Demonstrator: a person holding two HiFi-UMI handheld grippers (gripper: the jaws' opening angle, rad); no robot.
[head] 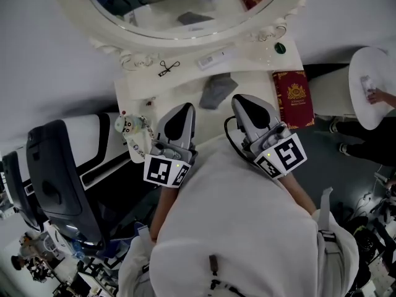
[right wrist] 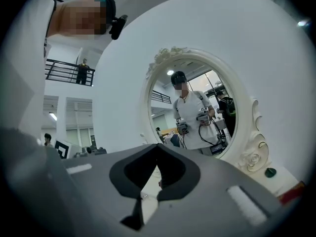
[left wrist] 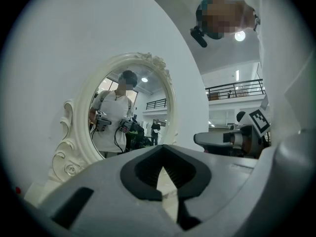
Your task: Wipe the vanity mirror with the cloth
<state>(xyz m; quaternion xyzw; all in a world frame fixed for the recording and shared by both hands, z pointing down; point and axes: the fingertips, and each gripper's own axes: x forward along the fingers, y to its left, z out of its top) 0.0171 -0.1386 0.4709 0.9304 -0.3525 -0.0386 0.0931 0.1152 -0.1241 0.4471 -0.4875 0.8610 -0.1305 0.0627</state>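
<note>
The oval vanity mirror (head: 185, 5) in its ornate white frame stands at the back of the white vanity table (head: 139, 94). A grey cloth (head: 216, 90) lies crumpled on the tabletop below it, untouched. My left gripper (head: 183, 109) and right gripper (head: 241, 99) hover side by side at the table's near edge, close to my chest, both pointing at the mirror. Both are shut with nothing between the jaws. The cloth sits just ahead of them, between the two tips. The mirror (left wrist: 131, 112) fills the left gripper view past that gripper (left wrist: 163, 147). It (right wrist: 195, 112) also faces the right gripper (right wrist: 158, 146) and reflects me.
A red book (head: 296, 98) lies at the table's right end. An eyelash curler (head: 168, 67), a white tube (head: 215, 57) and a green knob (head: 280, 47) sit near the mirror base. A plush charm (head: 129, 125) hangs at the left edge. A black chair (head: 55, 178) stands left.
</note>
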